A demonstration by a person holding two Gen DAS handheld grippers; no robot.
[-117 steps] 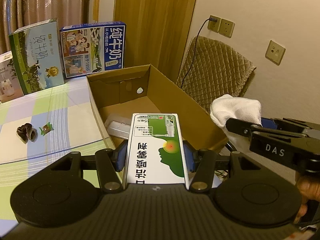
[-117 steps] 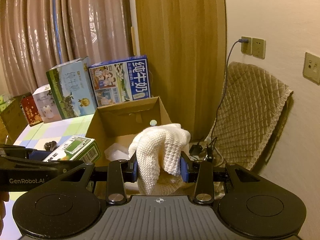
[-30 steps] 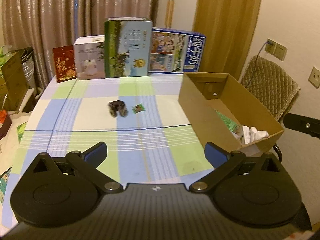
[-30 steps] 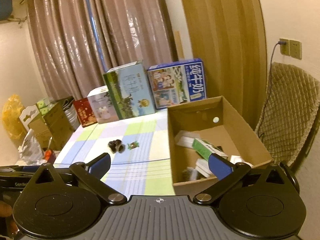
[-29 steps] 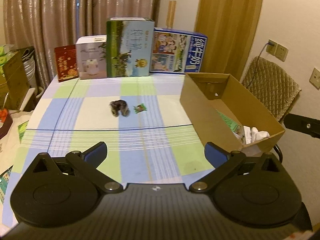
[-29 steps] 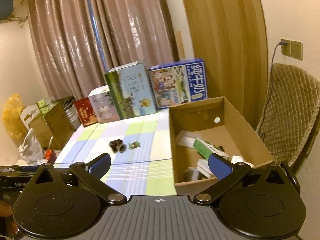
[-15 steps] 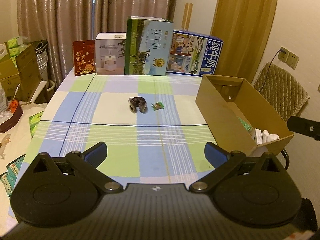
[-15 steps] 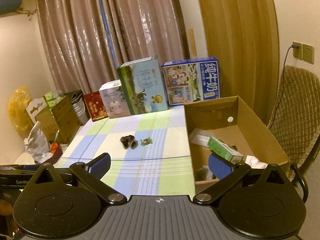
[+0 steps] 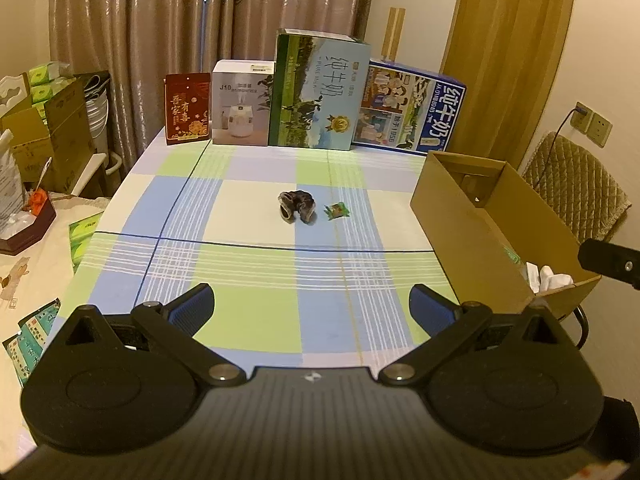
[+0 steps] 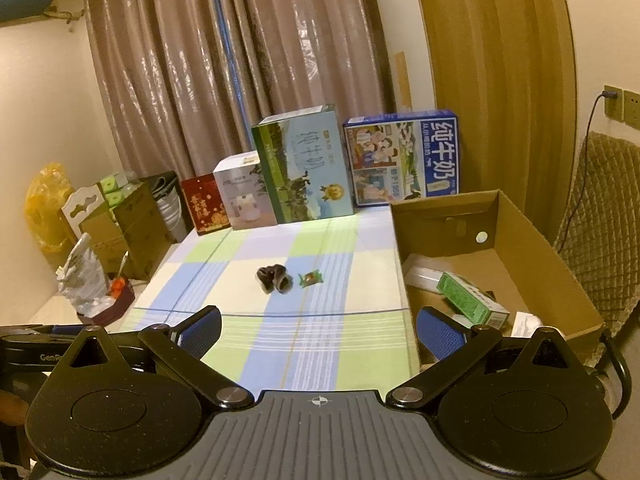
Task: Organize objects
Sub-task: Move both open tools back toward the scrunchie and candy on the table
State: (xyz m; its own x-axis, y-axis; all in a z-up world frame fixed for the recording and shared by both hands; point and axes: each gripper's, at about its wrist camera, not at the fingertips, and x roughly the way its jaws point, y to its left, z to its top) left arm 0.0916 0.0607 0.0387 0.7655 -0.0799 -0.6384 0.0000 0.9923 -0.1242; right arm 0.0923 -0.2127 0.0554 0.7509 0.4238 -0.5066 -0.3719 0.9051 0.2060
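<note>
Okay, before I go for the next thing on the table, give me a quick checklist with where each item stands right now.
1. Left gripper open and empty: ok.
2. Right gripper open and empty: ok.
3. Loose items left on the tablecloth: dark bundle and green wrapped candy, side by side, apart: ok.
4. Path to them unobstructed: ok.
5. Cardboard box has bare floor at its far end: ok.
6. What the dark bundle is, how it grips: cannot tell.

Left gripper (image 9: pixel 310 306) and right gripper (image 10: pixel 319 330) both held level, jaws spread wide, empty, pointing toward 12 o'clock
</note>
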